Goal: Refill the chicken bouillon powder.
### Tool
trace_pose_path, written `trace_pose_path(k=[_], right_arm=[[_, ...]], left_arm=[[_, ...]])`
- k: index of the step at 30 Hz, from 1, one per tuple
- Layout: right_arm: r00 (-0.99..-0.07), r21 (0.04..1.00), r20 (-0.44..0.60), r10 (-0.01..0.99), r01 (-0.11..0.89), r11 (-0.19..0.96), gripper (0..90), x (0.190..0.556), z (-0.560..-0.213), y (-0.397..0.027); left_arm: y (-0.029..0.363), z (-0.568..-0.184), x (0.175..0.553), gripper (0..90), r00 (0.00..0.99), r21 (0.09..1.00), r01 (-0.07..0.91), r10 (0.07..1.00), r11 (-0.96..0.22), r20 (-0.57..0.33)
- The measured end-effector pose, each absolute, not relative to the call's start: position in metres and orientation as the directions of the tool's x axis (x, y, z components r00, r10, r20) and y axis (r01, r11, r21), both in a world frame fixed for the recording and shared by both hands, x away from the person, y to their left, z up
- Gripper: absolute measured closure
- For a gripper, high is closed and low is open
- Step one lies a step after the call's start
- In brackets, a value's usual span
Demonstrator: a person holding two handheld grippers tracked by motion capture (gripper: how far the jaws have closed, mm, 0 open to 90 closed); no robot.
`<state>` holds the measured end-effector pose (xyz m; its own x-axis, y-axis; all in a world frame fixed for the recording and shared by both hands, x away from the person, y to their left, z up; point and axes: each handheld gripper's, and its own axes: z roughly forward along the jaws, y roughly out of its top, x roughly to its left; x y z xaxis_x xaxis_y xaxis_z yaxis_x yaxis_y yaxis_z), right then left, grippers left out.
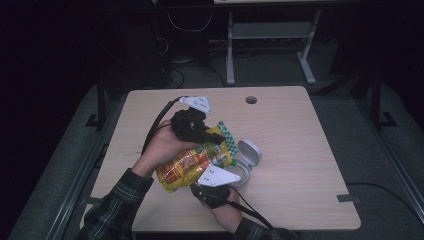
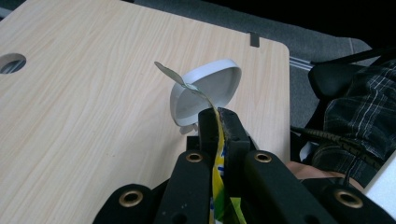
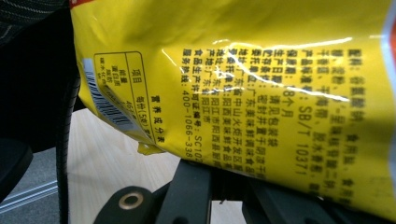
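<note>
Both grippers hold a yellow snack bag above the middle of the table. My left gripper, at the bag's far end, is shut on its thin top edge, which runs up between the black jaws. At the near end, my right gripper sits against the bag's lower part. In the right gripper view the bag's printed back covers the jaw tips, and they look shut on it. Right of the bag stands a white round tub with its hinged lid raised.
The light wooden table has a cable hole near its far edge. A strip of tape lies at its right front corner. Cables trail from both grippers toward the person. Metal frame legs stand on the floor beyond the table.
</note>
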<state>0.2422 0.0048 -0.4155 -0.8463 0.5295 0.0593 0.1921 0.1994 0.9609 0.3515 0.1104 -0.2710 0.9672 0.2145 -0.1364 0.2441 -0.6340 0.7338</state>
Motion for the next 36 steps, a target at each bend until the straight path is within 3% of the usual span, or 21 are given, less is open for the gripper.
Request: trace_pose_path(k=[36], right_arm=[[-0.865,0.98,0.062,0.498,0.148,0.135,90.0,0.238,-0.41,-0.001]], left_arm=[[0.084,-0.271,0.354,89.9,0.957,0.649,0.286,0.246,-0.705,-0.154]])
